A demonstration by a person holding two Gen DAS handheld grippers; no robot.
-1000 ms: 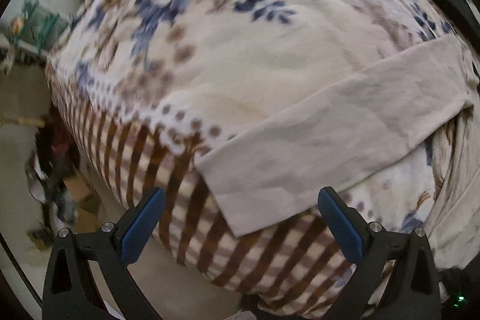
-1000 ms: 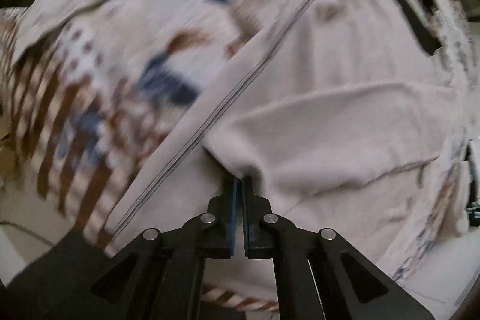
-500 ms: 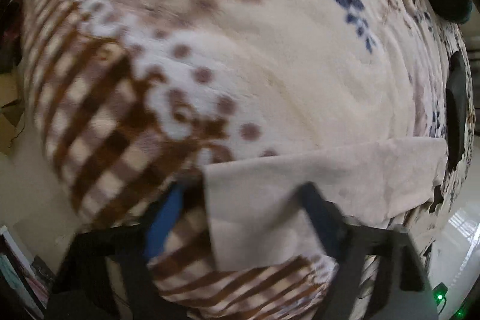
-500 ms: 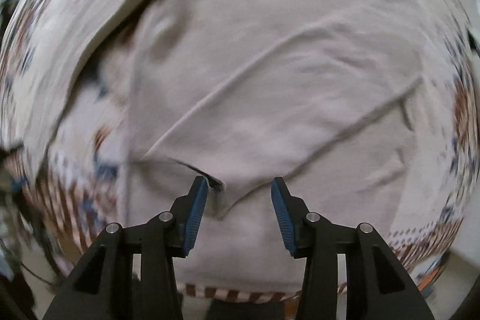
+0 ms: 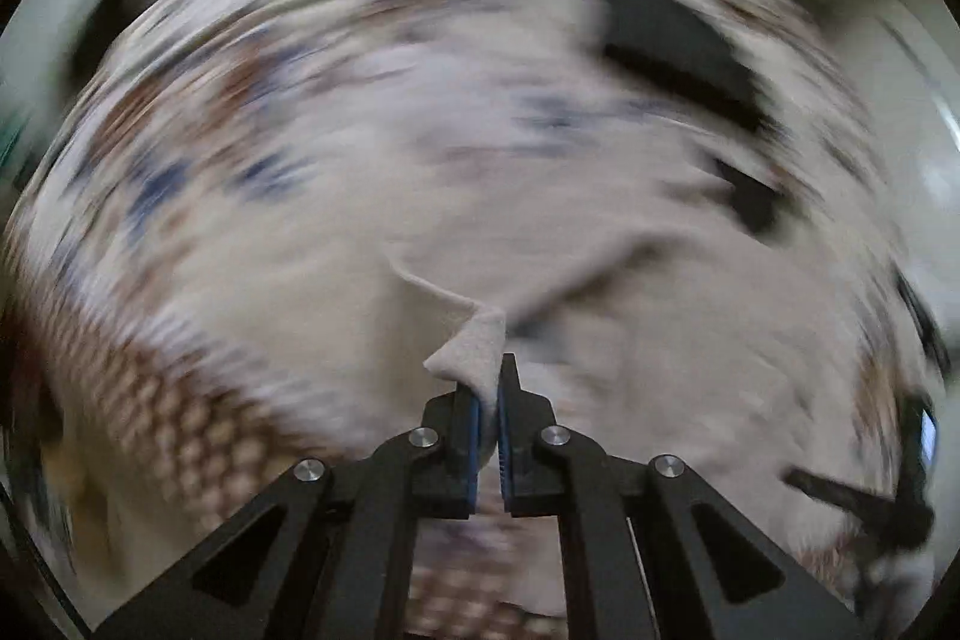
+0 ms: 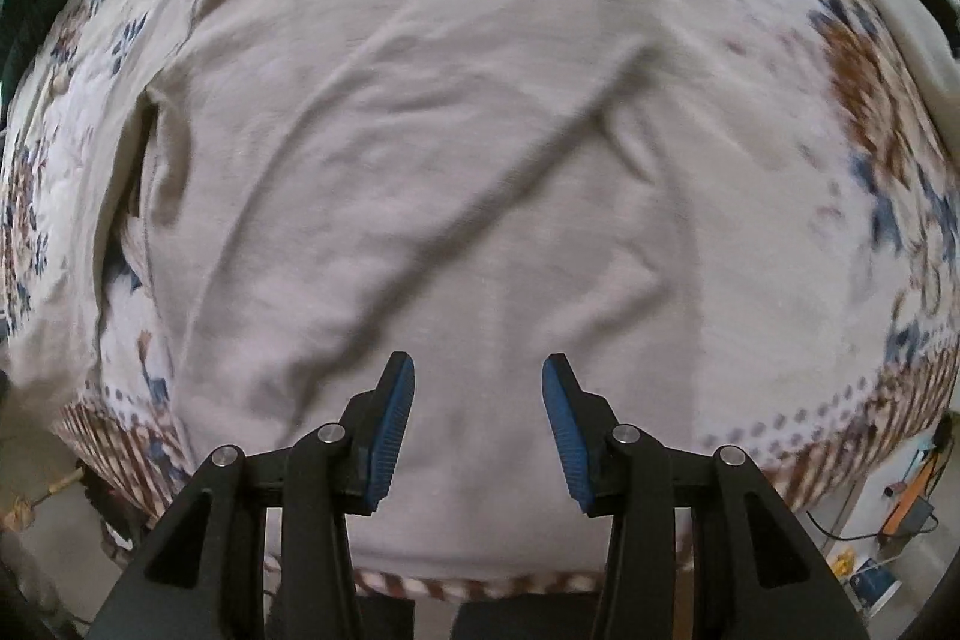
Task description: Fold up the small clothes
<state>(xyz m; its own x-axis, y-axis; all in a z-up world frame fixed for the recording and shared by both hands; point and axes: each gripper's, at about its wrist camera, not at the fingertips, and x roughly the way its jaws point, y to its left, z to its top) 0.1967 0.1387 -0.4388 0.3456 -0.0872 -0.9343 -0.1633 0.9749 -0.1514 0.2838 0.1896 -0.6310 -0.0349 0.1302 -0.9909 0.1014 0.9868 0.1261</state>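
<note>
While the left gripper (image 5: 489, 400) pinches a raised corner of the beige shirt (image 6: 456, 172), the right gripper (image 6: 477, 424) hovers wide open above its hem; the shirt lies flat on the floral blanket (image 6: 888, 196), lengthwise away from the camera.

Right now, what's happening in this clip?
A person with two handheld grippers is folding a beige long-sleeved top spread on a floral blanket. The left gripper is shut on a corner of the beige fabric, lifted off the blanket; that view is heavily motion-blurred. The right gripper hangs open above the lower part of the top, holding nothing. One sleeve already lies folded diagonally across the body.
</note>
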